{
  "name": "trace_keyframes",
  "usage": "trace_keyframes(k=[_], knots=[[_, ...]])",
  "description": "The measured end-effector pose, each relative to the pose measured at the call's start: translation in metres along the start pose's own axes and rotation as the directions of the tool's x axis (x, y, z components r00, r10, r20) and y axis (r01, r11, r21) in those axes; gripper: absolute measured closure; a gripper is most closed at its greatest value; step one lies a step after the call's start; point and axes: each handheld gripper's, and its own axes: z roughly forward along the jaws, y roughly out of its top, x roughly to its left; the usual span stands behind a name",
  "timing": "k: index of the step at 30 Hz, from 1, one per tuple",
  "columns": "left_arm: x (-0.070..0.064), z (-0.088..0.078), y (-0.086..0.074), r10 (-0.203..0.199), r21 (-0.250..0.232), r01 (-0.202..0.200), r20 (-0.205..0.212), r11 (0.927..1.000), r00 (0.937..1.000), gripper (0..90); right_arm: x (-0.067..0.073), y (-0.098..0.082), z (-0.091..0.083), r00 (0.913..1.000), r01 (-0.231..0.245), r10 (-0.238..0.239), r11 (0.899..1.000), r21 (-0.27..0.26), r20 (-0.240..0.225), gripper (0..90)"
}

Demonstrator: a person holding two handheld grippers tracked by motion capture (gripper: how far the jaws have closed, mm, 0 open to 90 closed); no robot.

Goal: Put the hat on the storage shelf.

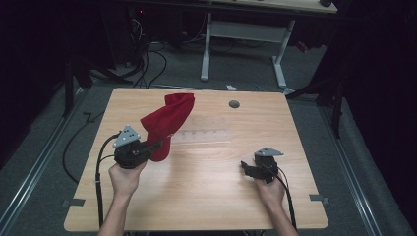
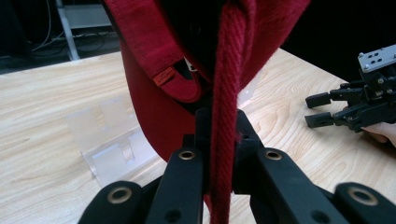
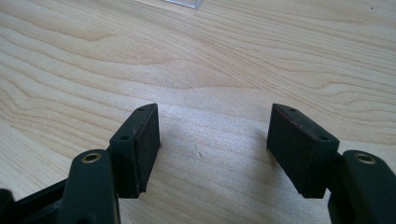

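The left gripper (image 1: 156, 146) is up off the worktop (image 1: 206, 196) near its left edge, and its fingers (image 2: 205, 126) are clamped tight on the red cap (image 1: 166, 125). From the left gripper view the grip sits on a thick, twill-woven fold of the cap's fabric, which runs straight down between the two black fingers. The cap hangs lifted above the wood, its body rising up and away toward the far edge, with a small orange tag (image 2: 164, 76) showing on its inner band.

Just beyond the cap, a clear plastic stand (image 2: 112, 140) lies flat on the worktop, around the middle of the surface.

Over by the right edge, the right gripper (image 1: 245, 167) rests low in the person's hand, well apart from the cap. Its fingers (image 3: 140, 147) stand wide open with bare wood grain between them and nothing in their hold. A small round grey grommet (image 1: 234, 104) sits near the far edge.
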Motion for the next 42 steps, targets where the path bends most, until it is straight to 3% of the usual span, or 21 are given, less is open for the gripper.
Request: trace_keyframes(k=[9,15,23,38,42], knots=[[0.007,0.001,0.016,-0.019,-0.057,0.018,-0.010,0.9982,0.9998,84.7,0.000,0.000,0.000,1.0000,0.000,0.000,1.000,0.000,0.000,34.6],[0.013,0.010,0.021,0.010,-0.065,-0.012,-0.032,0.9978,0.9994,84.7,0.000,0.000,0.000,1.0000,0.000,0.000,1.000,0.000,0.000,34.6],[0.025,0.020,0.029,-0.002,-0.095,-0.002,-0.043,0.9955,0.9991,84.7,0.000,0.000,0.000,1.0000,0.000,0.000,1.000,0.000,0.000,34.6],[0.042,0.042,0.031,-0.032,-0.153,0.023,-0.060,0.9879,0.9977,84.7,0.000,0.000,0.000,1.0000,0.001,-0.001,1.000,0.000,-0.001,34.2],[0.044,0.047,0.030,-0.024,-0.161,0.014,-0.063,0.9868,0.9977,84.7,0.000,0.000,0.000,1.0000,0.000,0.000,1.000,0.000,-0.001,34.2]])
